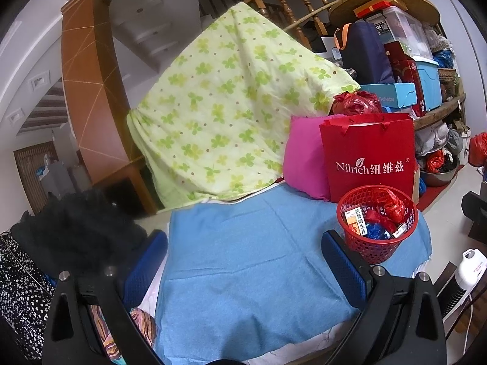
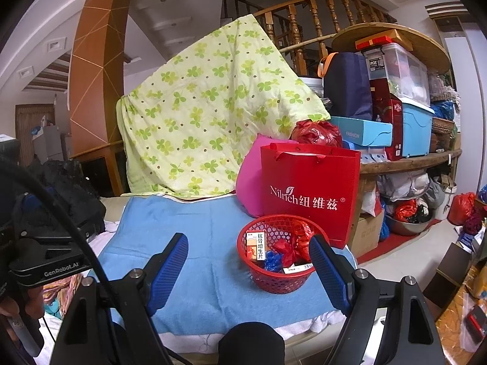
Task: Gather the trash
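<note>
Two grippers we hold over a blue towel that covers the surface in front of us. Our left gripper has its jaws wide apart and nothing is between them, only the towel below. Our right gripper also stands wide open and holds nothing; its right finger shows in front of the red basket, but we cannot tell if it touches the rim. The basket stands on the right part of the towel and has trash inside: a small medicine box standing at the left, crumpled red wrappers and a blue wrapper. Just behind the basket a red paper bag stands upright, with a pink cushion at its left. A green flowered blanket hangs behind them.
</note>
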The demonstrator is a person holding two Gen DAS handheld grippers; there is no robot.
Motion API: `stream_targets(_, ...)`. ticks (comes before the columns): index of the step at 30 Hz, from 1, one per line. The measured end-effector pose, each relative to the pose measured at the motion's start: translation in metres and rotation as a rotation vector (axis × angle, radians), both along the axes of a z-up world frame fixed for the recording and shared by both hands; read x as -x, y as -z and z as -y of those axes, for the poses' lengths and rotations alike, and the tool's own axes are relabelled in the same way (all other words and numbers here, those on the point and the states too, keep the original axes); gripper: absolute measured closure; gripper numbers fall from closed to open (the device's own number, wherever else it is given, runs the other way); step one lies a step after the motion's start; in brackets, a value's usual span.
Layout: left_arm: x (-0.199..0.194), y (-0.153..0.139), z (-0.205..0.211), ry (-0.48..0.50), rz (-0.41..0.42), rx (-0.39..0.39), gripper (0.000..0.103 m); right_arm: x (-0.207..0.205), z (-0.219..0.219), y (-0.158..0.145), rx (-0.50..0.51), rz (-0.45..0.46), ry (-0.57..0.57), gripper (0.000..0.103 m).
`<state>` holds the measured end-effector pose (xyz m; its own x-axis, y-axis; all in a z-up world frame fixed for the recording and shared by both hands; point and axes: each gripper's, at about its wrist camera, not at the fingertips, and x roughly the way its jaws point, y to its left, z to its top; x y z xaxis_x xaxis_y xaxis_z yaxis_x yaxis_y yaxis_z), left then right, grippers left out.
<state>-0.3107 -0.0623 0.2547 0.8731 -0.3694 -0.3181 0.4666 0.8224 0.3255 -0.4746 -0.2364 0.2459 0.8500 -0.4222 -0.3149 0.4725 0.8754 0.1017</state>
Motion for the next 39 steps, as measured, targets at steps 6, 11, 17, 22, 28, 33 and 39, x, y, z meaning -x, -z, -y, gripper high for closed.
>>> stream_targets(6,-0.002,0.002,-0.002,-0.003,-0.006,0.005,0.002,-0.002,-0.001,0.001,0.007,-0.005,-0.005,0.019)
stream_targets(11,-0.006,0.006,-0.006,-0.005,-0.015,0.010,0.002,-0.008,-0.002,0.003,0.016,-0.016,-0.014,0.019)
stream_targets(17,-0.009,0.007,-0.007,-0.008,-0.018,0.013,0.002,-0.013,-0.006,0.003,0.026,-0.026,-0.020,0.019)
stream_targets(22,-0.008,0.007,-0.007,-0.007,-0.018,0.013,0.002,-0.015,-0.007,0.002,0.028,-0.028,-0.019,0.019)
stream_targets(28,-0.008,0.008,-0.007,-0.009,-0.020,0.013,0.002,-0.015,-0.007,0.002,0.026,-0.026,-0.021,0.019)
stream_targets(33,-0.008,0.012,-0.008,-0.007,-0.021,0.007,0.002,-0.015,-0.007,0.002,0.027,-0.027,-0.020,0.019)
stream_targets(39,-0.007,0.016,-0.006,-0.005,-0.024,0.004,0.002,-0.016,-0.007,0.002,0.027,-0.027,-0.019,0.019)
